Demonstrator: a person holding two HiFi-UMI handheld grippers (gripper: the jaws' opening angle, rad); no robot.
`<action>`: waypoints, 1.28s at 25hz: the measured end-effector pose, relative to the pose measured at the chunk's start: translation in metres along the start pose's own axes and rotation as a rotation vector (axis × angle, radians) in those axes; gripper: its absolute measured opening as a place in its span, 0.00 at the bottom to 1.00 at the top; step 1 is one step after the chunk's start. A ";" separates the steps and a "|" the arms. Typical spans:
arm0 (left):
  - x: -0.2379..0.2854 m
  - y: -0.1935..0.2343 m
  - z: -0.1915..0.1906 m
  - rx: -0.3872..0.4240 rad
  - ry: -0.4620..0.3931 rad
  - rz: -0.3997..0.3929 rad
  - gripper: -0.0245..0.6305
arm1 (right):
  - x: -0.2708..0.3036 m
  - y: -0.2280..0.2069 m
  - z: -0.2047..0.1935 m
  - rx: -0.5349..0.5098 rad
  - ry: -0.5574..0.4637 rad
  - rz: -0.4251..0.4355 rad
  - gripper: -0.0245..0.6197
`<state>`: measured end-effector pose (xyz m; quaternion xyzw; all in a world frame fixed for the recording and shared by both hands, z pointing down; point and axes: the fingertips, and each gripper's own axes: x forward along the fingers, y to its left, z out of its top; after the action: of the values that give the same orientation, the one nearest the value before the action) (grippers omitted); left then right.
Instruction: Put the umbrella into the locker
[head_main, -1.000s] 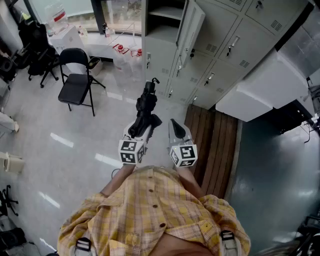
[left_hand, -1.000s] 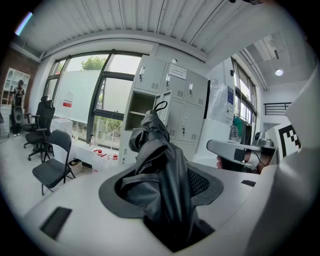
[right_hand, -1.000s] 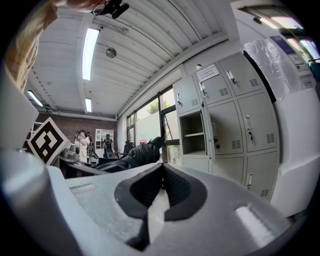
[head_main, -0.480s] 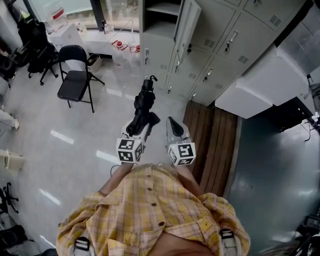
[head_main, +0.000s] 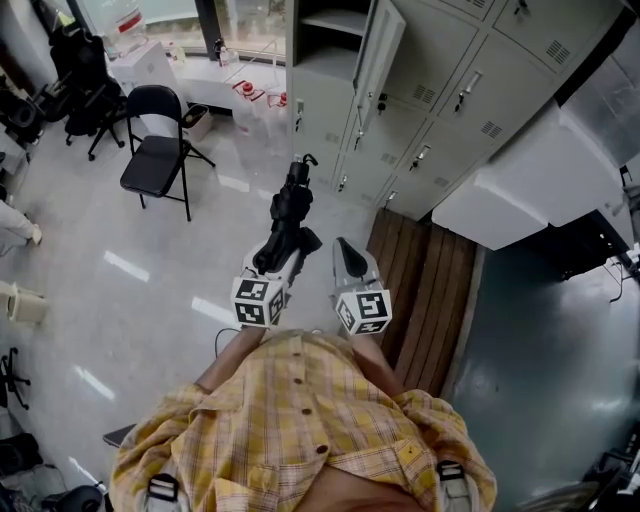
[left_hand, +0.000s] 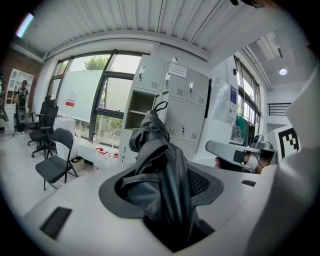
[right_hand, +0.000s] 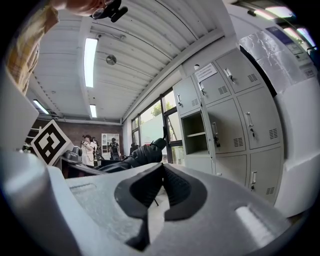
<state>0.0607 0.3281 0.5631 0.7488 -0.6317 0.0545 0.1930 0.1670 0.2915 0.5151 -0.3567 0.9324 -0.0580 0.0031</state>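
Carrying step. Your left tongs (head_main: 281, 258) clamp the folded black umbrella (head_main: 291, 200), which points to 12 o'clock at the open locker (head_main: 322, 60). Your right tongs (head_main: 346, 256) are closed and empty. Next, probably: advance and feed the tip into that compartment.

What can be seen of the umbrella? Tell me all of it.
The umbrella is black, folded short, its glossy fabric bunched in loose folds. A thin cord loop sticks out at its far end. The left gripper is shut on its near end; it juts forward towards the lockers, touching nothing else.
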 end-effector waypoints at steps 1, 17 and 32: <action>0.001 -0.002 0.001 -0.004 -0.003 0.005 0.38 | -0.001 -0.003 0.001 0.002 -0.001 0.004 0.03; 0.026 -0.035 -0.025 -0.034 0.017 0.054 0.38 | -0.009 -0.039 -0.026 0.074 0.019 0.051 0.03; 0.121 0.036 0.014 -0.047 0.010 0.031 0.38 | 0.110 -0.080 -0.023 0.041 0.039 0.058 0.03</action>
<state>0.0469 0.2064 0.5977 0.7338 -0.6434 0.0464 0.2131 0.1373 0.1616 0.5503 -0.3284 0.9408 -0.0838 -0.0062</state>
